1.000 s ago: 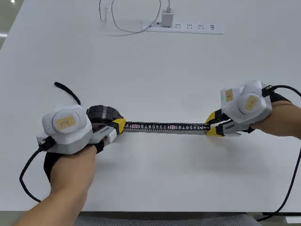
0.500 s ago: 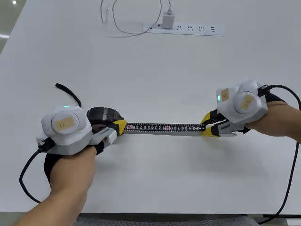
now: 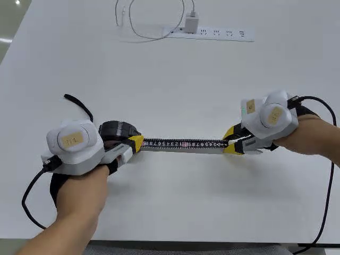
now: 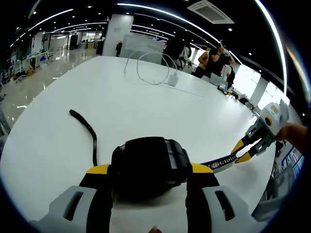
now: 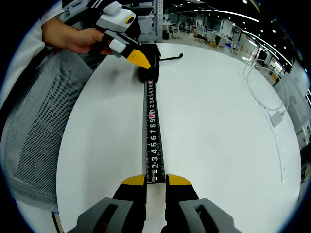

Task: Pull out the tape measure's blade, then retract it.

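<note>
While the left gripper point(image 3: 126, 147) clamps the black tape measure point(image 3: 117, 129), the right gripper point(image 3: 231, 144) at 3 o'clock pinches its numbered blade point(image 3: 183, 144).

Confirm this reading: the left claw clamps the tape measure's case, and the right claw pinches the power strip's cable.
Wrong about the right claw: it is shut on the end of the pulled-out blade, as the right gripper view shows. The left claw does clamp the tape measure's case.
</note>
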Tool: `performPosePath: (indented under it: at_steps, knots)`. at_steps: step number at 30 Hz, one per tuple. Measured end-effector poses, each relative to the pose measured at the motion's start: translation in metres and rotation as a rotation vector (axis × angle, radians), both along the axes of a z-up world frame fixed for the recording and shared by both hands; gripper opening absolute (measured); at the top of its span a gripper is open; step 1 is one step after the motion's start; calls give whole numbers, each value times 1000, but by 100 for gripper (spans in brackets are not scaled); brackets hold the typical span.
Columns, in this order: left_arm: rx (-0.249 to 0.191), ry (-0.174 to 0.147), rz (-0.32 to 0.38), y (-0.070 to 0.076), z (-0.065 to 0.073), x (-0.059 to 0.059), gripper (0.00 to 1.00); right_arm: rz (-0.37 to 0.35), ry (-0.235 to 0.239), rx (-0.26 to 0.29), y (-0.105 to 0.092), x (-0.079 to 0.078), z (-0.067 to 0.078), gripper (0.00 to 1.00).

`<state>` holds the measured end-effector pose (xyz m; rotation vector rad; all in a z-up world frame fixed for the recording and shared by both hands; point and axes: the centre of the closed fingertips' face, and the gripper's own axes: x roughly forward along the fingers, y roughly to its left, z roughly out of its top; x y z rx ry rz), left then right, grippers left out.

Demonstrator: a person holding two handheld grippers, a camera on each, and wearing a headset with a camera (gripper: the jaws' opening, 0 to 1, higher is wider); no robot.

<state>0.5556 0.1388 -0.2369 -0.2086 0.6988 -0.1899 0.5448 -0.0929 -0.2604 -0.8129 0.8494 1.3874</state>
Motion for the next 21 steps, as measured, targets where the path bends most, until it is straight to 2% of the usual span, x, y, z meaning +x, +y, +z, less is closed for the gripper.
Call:
performPosePath:
  at_steps: [21]
  knots:
    - [-9,3,0,0,0,0,57,-6,15,30,17,2,-1,10]
